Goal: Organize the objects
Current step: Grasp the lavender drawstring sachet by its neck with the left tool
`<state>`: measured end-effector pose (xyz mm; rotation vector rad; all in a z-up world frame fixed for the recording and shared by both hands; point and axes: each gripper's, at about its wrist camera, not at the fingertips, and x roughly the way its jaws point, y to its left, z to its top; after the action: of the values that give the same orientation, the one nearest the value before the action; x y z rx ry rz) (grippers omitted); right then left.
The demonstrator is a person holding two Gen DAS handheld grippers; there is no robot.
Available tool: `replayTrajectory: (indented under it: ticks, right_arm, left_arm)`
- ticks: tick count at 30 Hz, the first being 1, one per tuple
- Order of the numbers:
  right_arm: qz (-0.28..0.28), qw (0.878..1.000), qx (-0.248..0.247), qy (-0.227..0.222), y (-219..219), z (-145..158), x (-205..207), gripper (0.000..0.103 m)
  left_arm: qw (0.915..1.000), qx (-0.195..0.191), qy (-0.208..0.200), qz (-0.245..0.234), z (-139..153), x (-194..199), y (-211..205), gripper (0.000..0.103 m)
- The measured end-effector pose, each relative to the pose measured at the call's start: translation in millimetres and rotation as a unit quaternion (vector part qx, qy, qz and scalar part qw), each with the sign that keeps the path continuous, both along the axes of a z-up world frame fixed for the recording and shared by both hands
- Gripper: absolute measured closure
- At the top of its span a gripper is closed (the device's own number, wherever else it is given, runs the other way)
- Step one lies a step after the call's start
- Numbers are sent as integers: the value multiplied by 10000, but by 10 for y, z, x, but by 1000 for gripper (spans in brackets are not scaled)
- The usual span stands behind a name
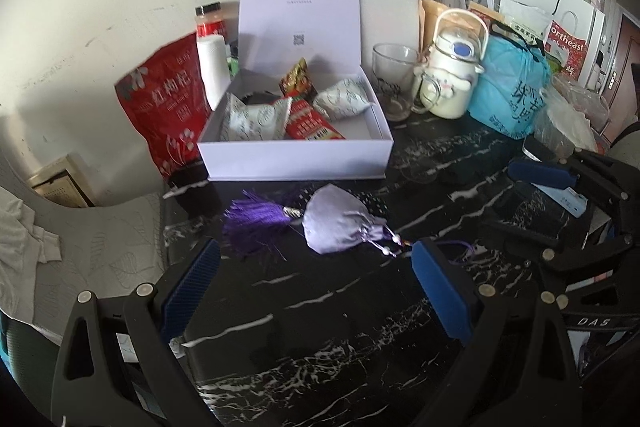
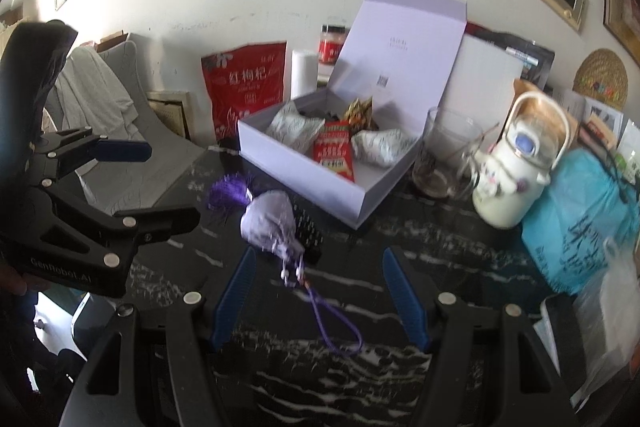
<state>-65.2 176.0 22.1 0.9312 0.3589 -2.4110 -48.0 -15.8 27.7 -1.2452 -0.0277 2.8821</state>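
A lavender sachet (image 1: 340,223) with a purple tassel (image 1: 256,219) lies on the black marble table, just in front of an open lilac box (image 1: 296,155). The box holds white patterned packets (image 1: 252,123) and red snack packets (image 1: 312,123). My left gripper (image 1: 316,287) is open, a little short of the sachet, nothing between its fingers. In the right wrist view the sachet (image 2: 268,223) rests partly on a black remote (image 2: 310,233), and its purple cord loop (image 2: 336,323) lies between the fingers of my open right gripper (image 2: 320,295). The left gripper (image 2: 160,187) is beside the tassel (image 2: 228,191).
A red pouch (image 1: 168,107), white cylinder (image 1: 212,67) and red-labelled jar (image 1: 208,23) stand left of the box. A glass mug (image 1: 394,83), white cartoon kettle (image 1: 452,75) and blue bag (image 1: 512,95) crowd its right. A grey chair (image 2: 120,131) stands off the table's left edge.
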Motion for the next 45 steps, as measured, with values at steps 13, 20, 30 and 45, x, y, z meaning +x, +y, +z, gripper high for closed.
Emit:
replayTrajectory:
  ticks: [13, 20, 30, 45]
  right_arm:
    - [203, 9963, 294, -782, 27, -581, -118, 54]
    - [177, 9925, 329, -1164, 61, -820, -297, 61]
    - [318, 9906, 303, -1298, 78, -915, -453, 85]
    - [518, 9890, 226, -1368, 83, -921, -458, 87]
  left_arm:
    - [9995, 125, -260, -85, -462, -142, 86, 7]
    - [9987, 293, -392, -142, -639, -296, 67, 7]
    - [9979, 483, -419, -105, -739, -639, 76, 7]
    - [9978, 239, -559, -255, -945, -1023, 193, 25]
